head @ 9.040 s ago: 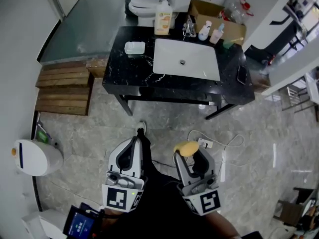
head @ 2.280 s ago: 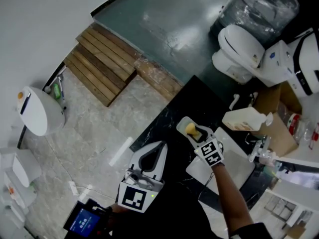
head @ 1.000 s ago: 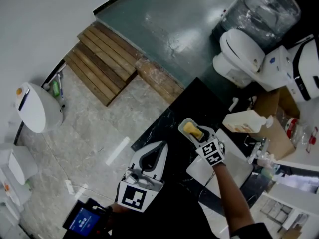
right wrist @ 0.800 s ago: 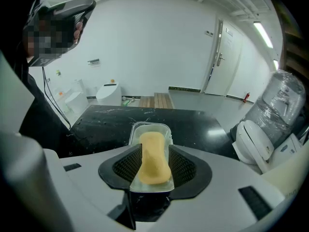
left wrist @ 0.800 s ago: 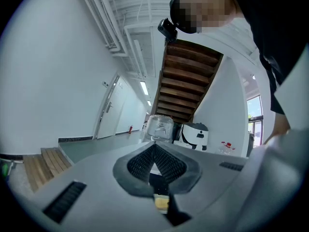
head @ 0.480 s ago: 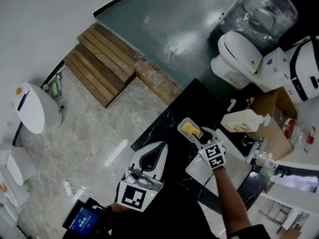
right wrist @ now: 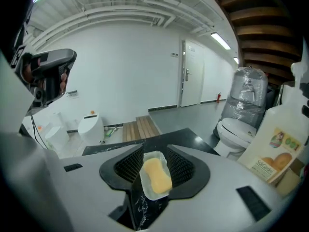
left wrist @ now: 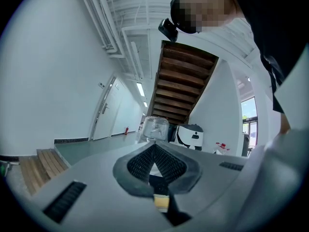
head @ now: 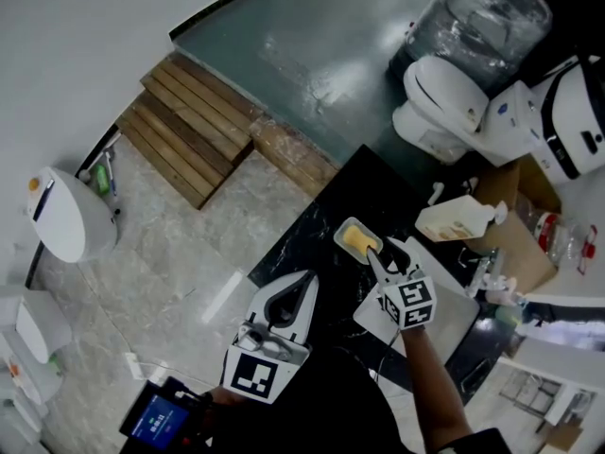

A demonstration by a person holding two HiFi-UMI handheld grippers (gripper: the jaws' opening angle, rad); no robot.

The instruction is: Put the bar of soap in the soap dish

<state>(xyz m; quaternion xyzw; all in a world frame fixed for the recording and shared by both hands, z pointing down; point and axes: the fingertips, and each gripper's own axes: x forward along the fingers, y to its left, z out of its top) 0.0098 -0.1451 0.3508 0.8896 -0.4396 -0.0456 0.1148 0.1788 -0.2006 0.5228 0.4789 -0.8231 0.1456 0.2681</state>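
Note:
The yellow bar of soap (head: 359, 242) lies in the white soap dish (head: 345, 227) on the black marble counter (head: 307, 239). My right gripper (head: 385, 252) hovers just behind the dish, open, with nothing between its fingers. In the right gripper view the soap (right wrist: 158, 174) rests in the dish (right wrist: 146, 193), seen past the spread jaws of the right gripper (right wrist: 154, 151). My left gripper (head: 306, 275) hangs lower left, off the counter's near edge, shut and empty; in its own view the left gripper (left wrist: 155, 145) points toward the room.
A white sink basin (head: 456, 316) is set in the counter right of the dish, with a pump bottle (head: 456, 221) behind it. A toilet (head: 440, 97) and a wrapped water jug (head: 484, 15) stand beyond. Wooden steps (head: 189, 135) lie on the floor at left.
The right gripper carried the soap to the counter, let it go into the dish and has drawn back a little. The left gripper has stayed put.

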